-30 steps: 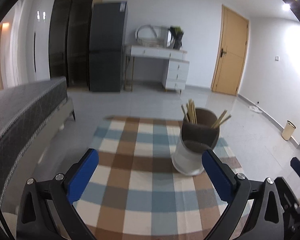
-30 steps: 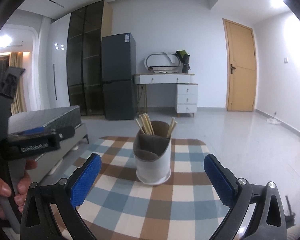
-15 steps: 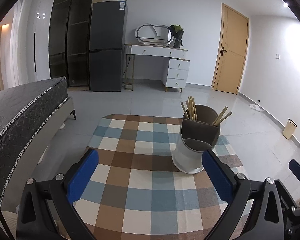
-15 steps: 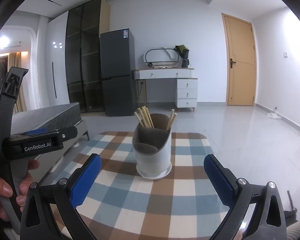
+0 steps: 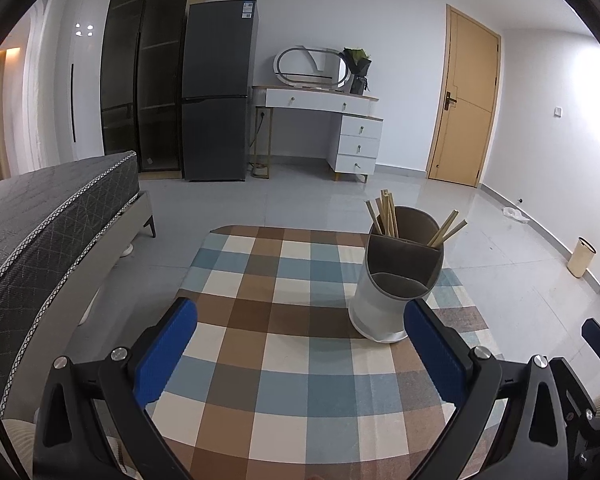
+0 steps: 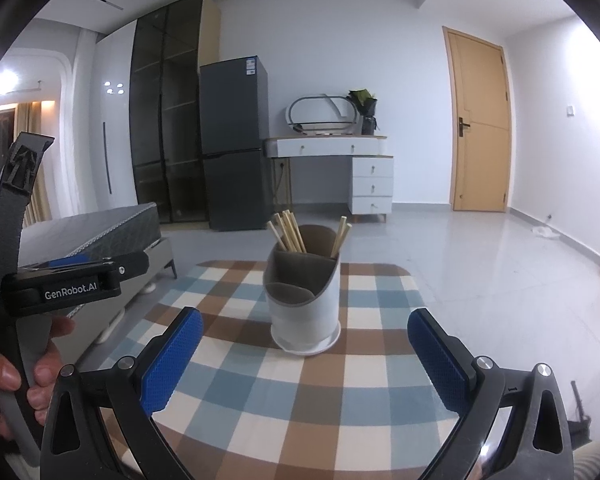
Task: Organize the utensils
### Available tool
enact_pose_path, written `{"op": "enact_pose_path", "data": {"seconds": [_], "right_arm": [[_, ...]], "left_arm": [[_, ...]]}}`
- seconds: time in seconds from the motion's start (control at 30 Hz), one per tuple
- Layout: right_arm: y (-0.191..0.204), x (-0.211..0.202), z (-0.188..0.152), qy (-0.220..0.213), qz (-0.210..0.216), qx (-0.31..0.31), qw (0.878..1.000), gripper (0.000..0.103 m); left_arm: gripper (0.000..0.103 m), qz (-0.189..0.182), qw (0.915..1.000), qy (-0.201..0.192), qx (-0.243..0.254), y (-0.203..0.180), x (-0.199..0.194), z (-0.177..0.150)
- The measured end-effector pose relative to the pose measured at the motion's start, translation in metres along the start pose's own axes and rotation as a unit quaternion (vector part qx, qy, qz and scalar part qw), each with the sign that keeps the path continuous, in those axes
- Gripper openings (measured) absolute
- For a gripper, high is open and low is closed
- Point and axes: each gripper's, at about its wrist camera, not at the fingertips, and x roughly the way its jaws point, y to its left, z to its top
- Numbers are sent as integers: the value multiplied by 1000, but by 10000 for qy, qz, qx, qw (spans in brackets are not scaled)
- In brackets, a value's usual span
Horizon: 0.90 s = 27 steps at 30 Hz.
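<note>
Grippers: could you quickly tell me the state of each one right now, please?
Left gripper: open, holding nothing.
Right gripper: open, holding nothing.

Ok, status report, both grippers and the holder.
Left gripper open, empty. Right gripper open, empty. Holder upright on checked cloth, chopsticks in its rear compartments. Nothing in the way.

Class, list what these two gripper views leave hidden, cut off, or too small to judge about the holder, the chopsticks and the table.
1. Lower ends of the chopsticks: both views, hidden inside the holder.
2. Bottom of the holder's low front compartment: both views, hidden by its rim.
3. Near edge of the table: both views, cut off by the frame and the open left gripper and right gripper.
4. Fridge label text: too small.
</note>
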Motion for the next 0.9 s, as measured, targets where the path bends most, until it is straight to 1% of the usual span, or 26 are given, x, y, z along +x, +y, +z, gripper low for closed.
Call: {"op": "enact_pose_path", "data": {"seconds": [0.6, 0.9], "right_arm": [[1, 0, -1, -3, -11, -35, 10000, 103], [-3, -2, -2, 1, -70, -29, 10000, 103]], "left_arm": [[101, 25, 10000, 55, -64, 3, 1, 0], [101, 19, 10000, 3, 38, -2, -1, -1]]}}
